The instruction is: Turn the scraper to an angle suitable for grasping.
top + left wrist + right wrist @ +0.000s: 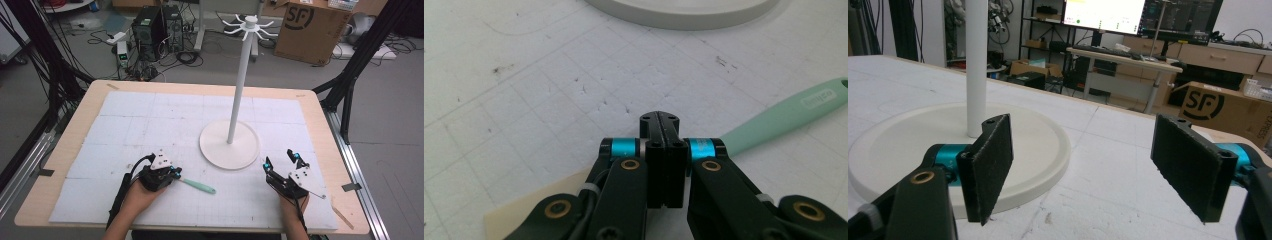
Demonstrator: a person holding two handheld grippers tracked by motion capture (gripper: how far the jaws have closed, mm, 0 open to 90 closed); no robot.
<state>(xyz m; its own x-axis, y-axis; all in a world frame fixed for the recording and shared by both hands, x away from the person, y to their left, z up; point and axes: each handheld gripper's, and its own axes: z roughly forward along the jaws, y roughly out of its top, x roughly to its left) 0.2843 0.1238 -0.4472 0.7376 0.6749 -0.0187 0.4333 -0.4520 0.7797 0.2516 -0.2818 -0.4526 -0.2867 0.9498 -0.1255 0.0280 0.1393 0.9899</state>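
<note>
On counter (90, 120): my left hand-held gripper (175, 171) clamps a mint spatula's (199, 186) blade, right hand-held gripper (281, 161) gapes empty; thin pinch may slip.

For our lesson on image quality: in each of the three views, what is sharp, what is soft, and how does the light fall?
High view: even, soft light, faint shadows, white pole stand sharp. Left gripper view: close black jaws crisp, mint-green plastic handle slightly soft. Right gripper view: rough jaw pads sharp, brown cardboard box and bright monitor softer.

Grey floor (210, 65), computer towers (155, 27), cardboard box (310, 30), desks (1123, 55)
</note>
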